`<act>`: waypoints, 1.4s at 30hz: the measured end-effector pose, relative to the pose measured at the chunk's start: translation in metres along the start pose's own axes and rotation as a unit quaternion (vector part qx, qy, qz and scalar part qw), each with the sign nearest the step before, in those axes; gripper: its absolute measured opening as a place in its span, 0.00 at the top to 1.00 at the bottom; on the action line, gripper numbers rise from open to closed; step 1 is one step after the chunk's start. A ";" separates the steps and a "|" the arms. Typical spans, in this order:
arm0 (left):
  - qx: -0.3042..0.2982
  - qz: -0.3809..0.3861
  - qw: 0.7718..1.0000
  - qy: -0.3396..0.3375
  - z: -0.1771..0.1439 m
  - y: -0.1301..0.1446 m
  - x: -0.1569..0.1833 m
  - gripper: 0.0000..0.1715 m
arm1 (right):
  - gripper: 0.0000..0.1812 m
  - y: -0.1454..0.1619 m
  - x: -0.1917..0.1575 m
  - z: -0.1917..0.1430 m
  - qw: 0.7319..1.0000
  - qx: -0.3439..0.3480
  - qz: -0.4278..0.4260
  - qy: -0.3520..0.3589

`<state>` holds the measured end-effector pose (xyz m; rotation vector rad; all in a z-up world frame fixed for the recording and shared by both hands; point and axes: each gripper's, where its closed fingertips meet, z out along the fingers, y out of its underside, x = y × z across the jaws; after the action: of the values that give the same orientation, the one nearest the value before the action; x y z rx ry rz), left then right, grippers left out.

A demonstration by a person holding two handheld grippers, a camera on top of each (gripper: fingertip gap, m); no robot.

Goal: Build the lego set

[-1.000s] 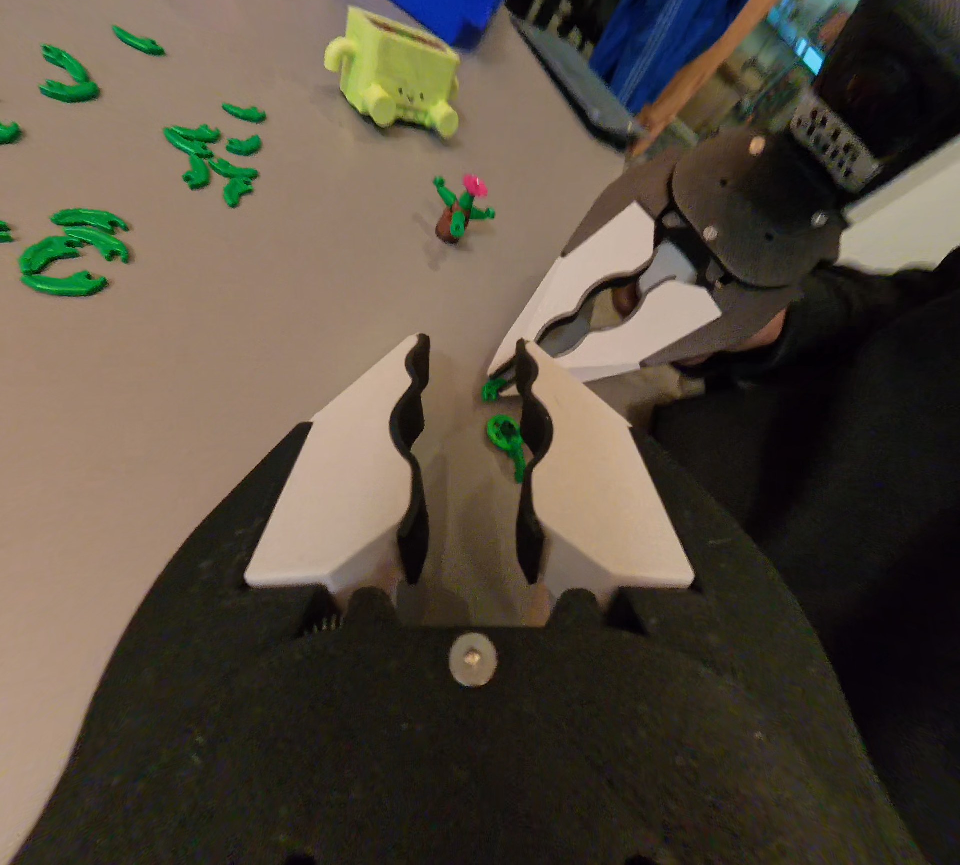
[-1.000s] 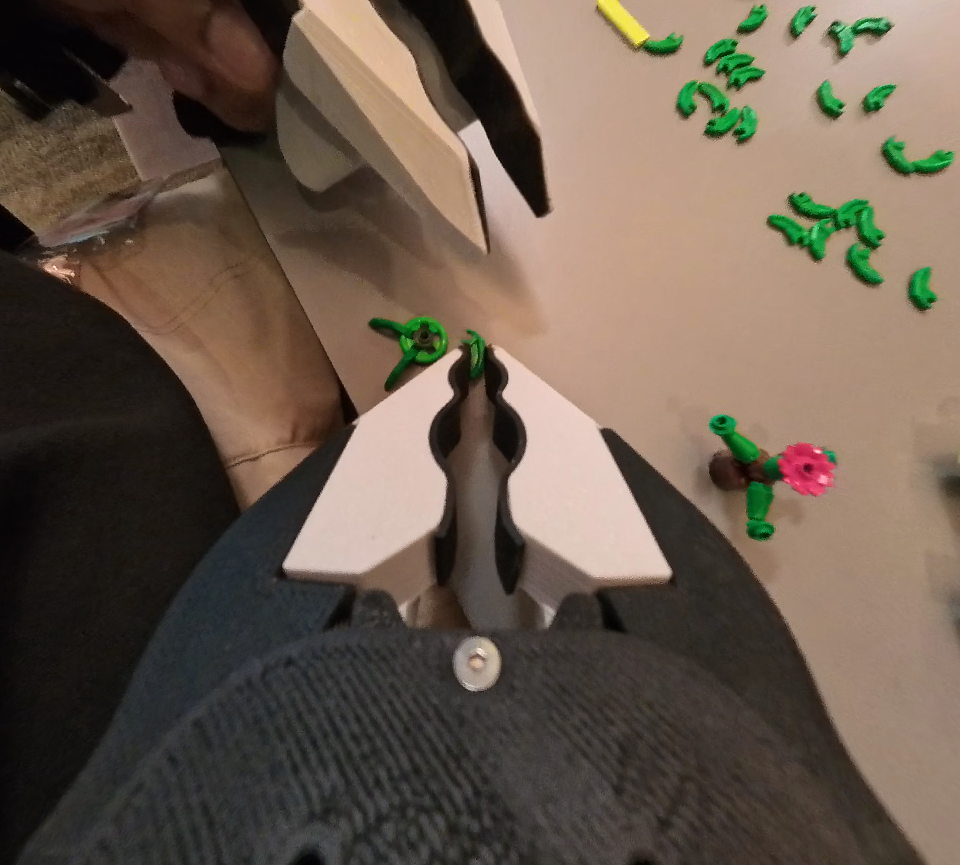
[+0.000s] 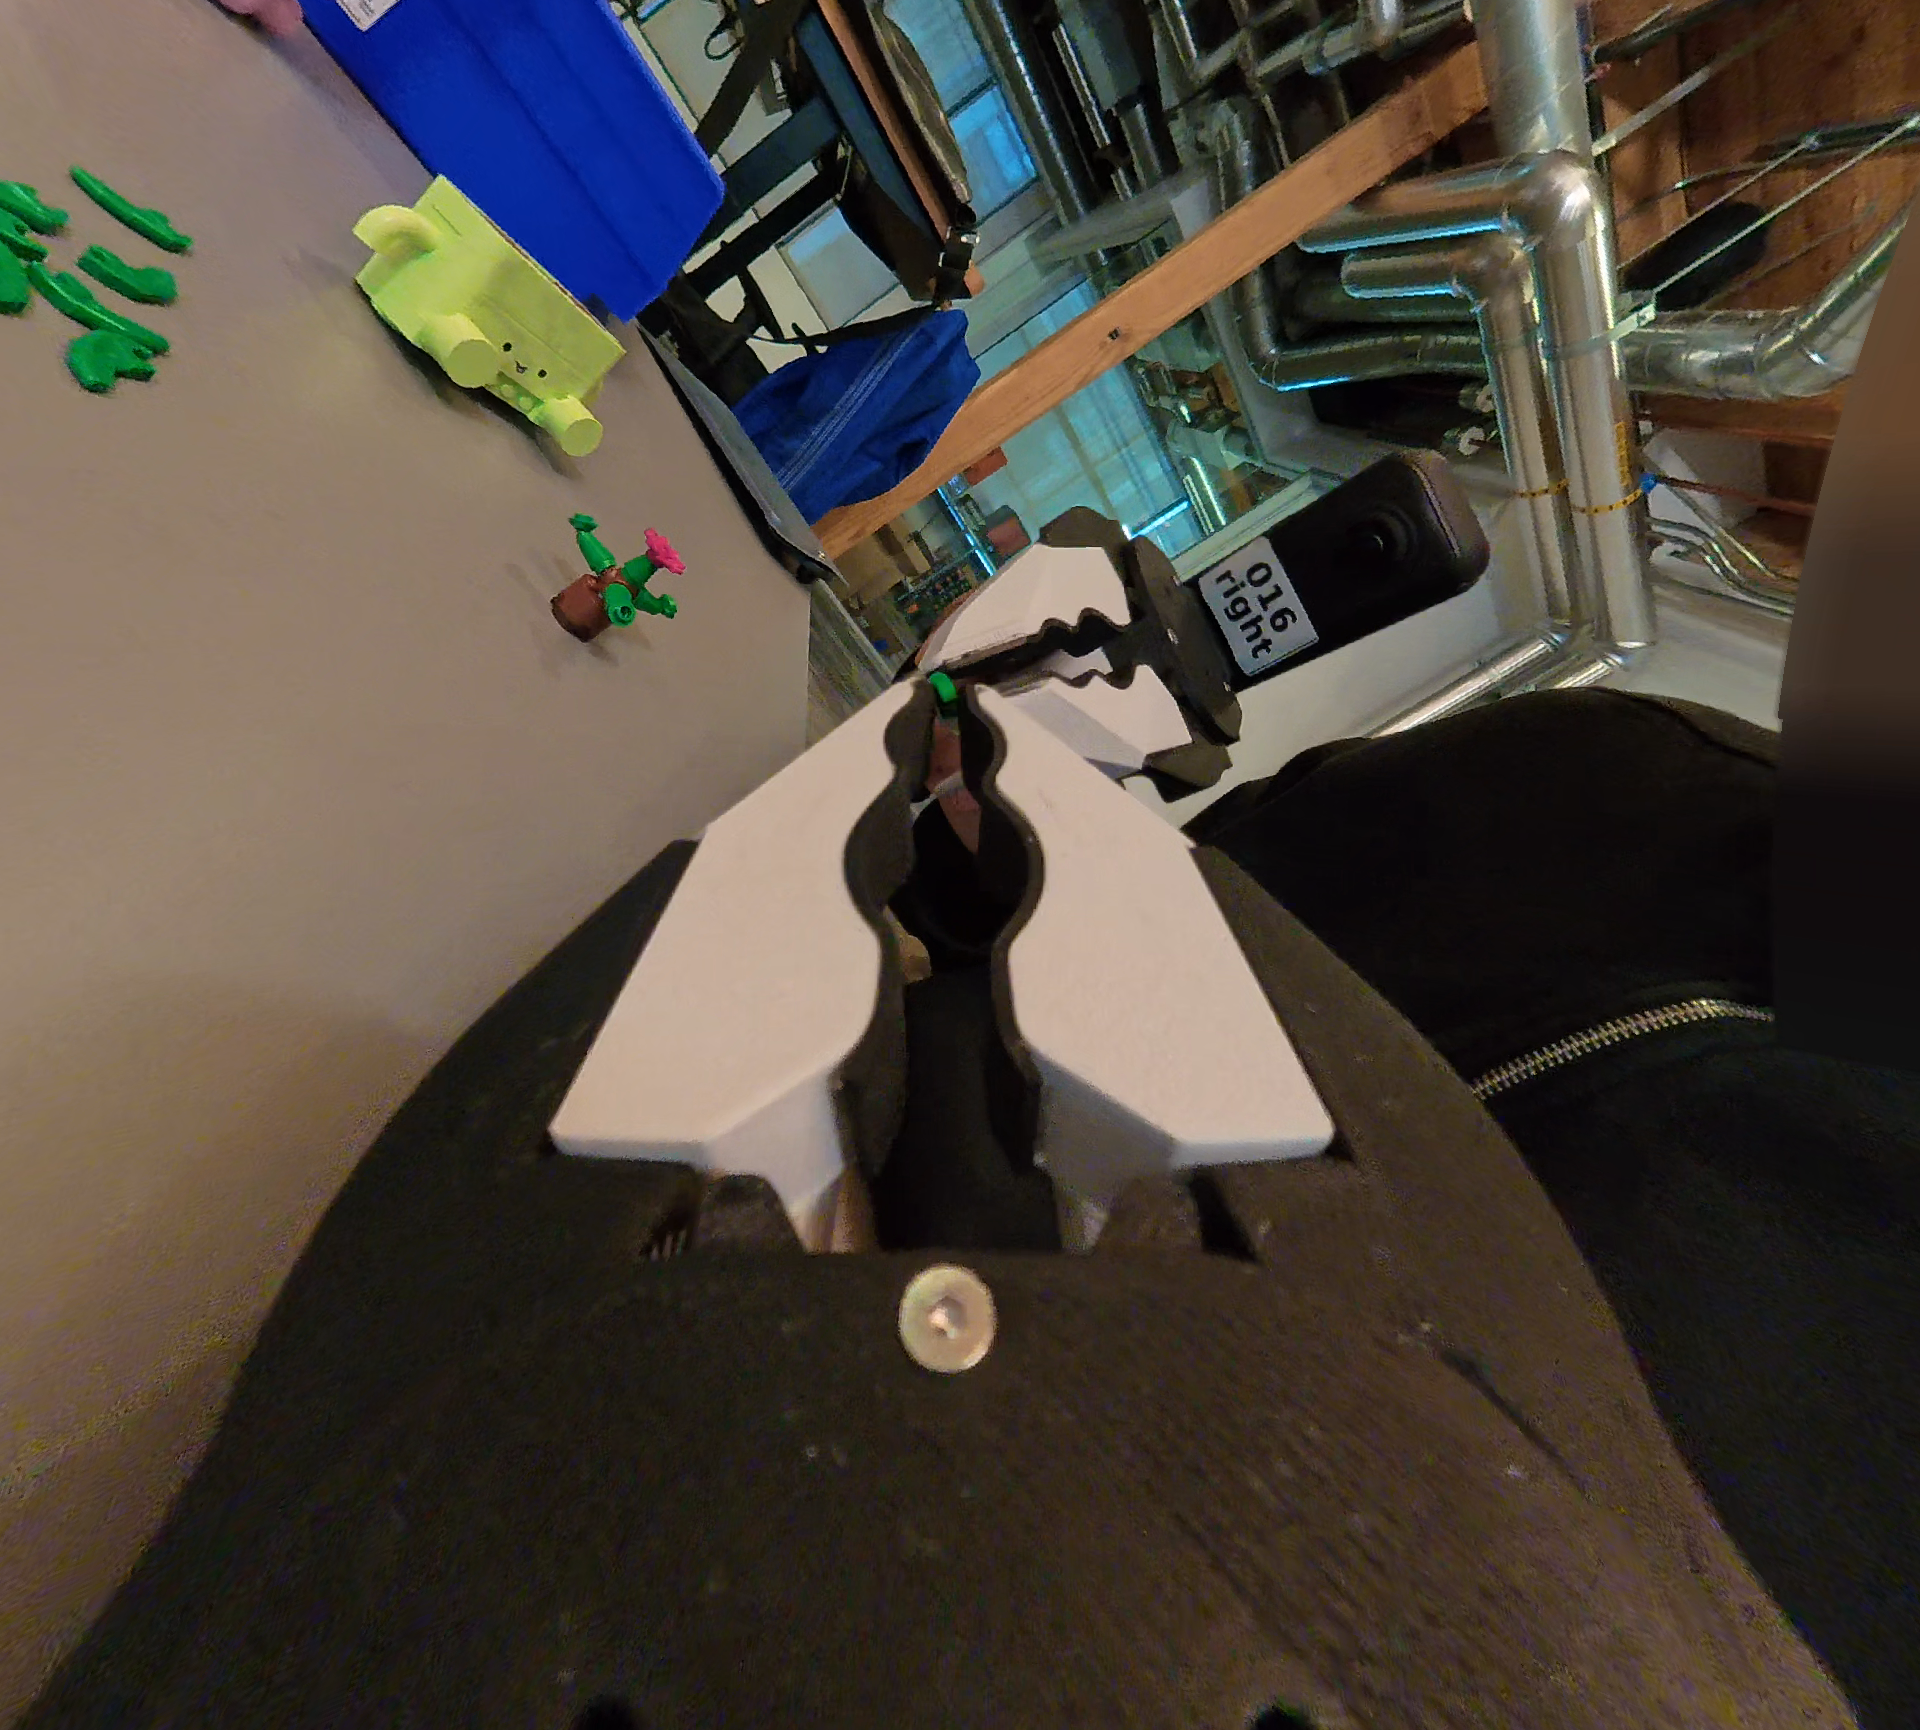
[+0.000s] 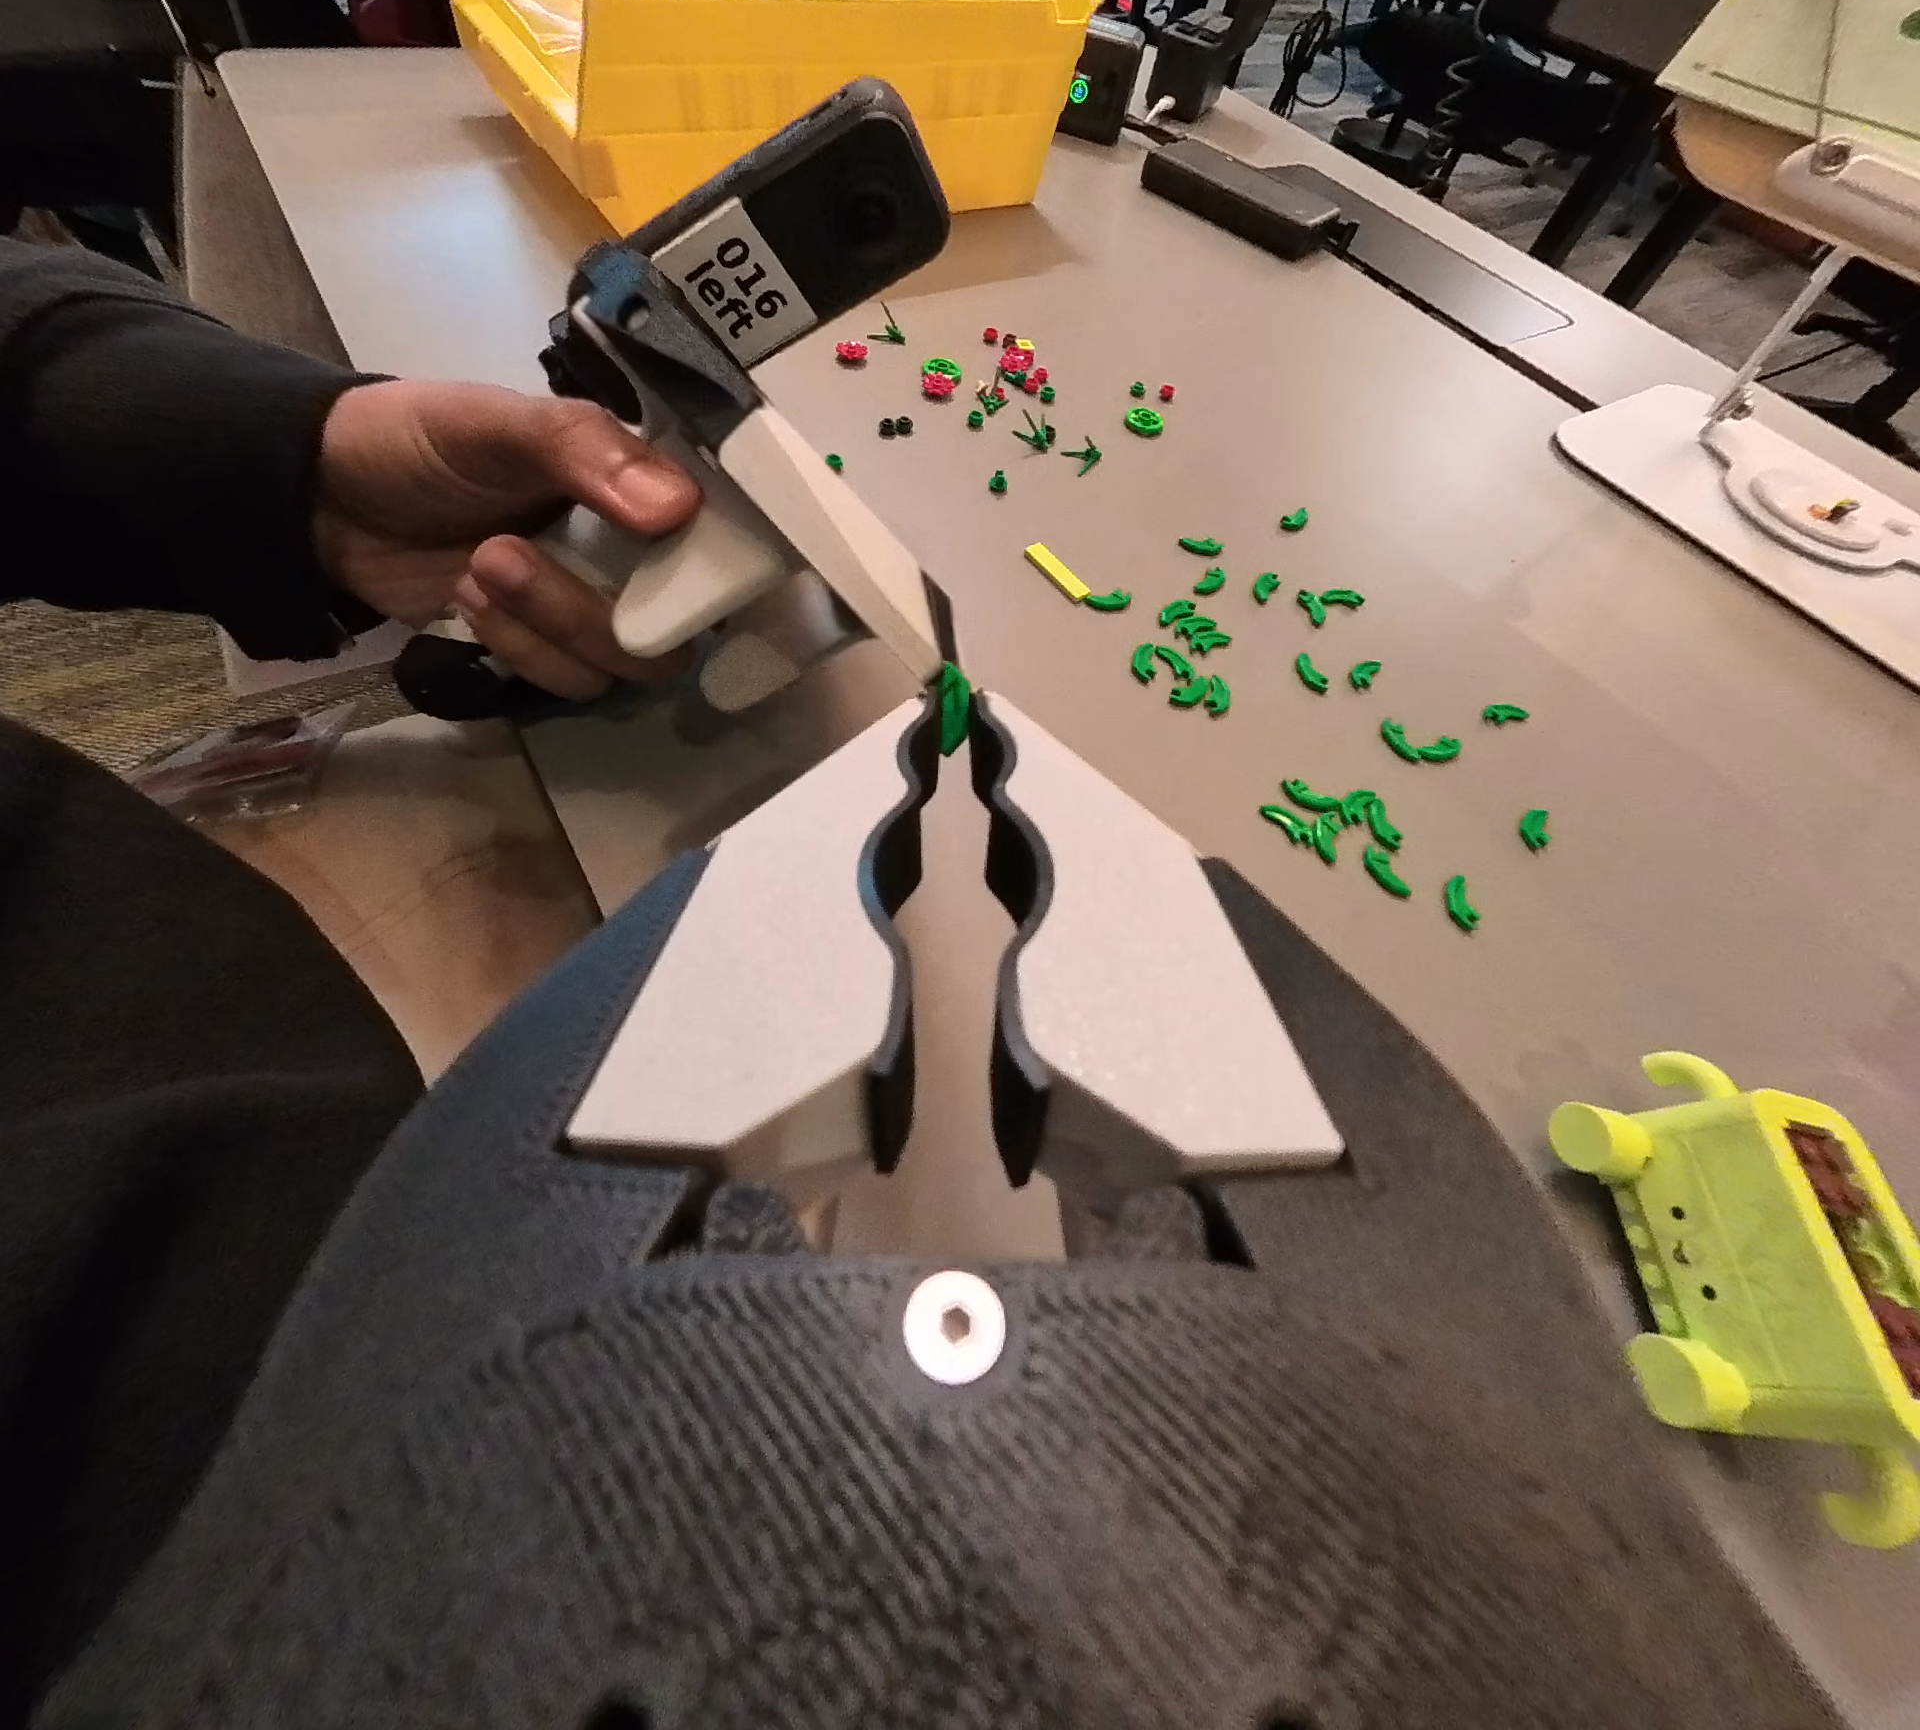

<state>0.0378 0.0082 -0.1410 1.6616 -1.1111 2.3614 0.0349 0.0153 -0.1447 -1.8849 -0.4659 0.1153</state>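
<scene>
You've got the small bright-green plastic lego piece (image 4: 953, 706) lifted clear of the grey table (image 4: 1558, 537), pinched right where both tool tips meet; your left gripper (image 3: 943, 695) has its fingers clamped on it, and the right gripper (image 4: 951, 709) is squeezed onto the same bit from the other side. A second ago both tools were down at the near table edge, left fingers apart and a green ringed piece lying on the surface; now they're raised and tip to tip. Count-wise: one lime-green blocky lego pot with a face (image 4: 1787, 1265) near right, one tiny brown stump with green arms and a pink flower (image 3: 621, 584), one yellow flat bar (image 4: 1057, 571), one yellow plastic bin (image 4: 790, 80) far off, plus a scatter of curved green leaf pieces (image 4: 1340, 807), too many to count reliably.
</scene>
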 end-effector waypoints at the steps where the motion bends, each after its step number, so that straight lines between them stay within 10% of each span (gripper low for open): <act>1: 0.001 0.000 1.000 0.000 0.000 0.000 0.000 0.98 | 0.98 0.000 0.000 0.000 1.000 -0.001 -0.003 0.001; 15: 0.001 -0.003 1.000 0.008 -0.006 -0.003 -0.001 1.00 | 0.98 -0.004 -0.003 0.004 1.000 0.016 -0.003 -0.011; 27: -0.036 0.070 0.997 0.010 -0.002 0.008 0.009 1.00 | 0.95 -0.008 -0.007 -0.004 0.933 0.071 0.297 -0.192; 42: -0.047 0.100 0.994 0.005 0.002 0.012 0.011 1.00 | 0.99 -0.002 -0.014 -0.010 0.919 0.056 0.320 -0.226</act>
<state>0.0292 -0.0059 -0.1375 1.5738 -1.4255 2.3838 0.0246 0.0020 -0.1410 -1.8265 -0.1214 1.0075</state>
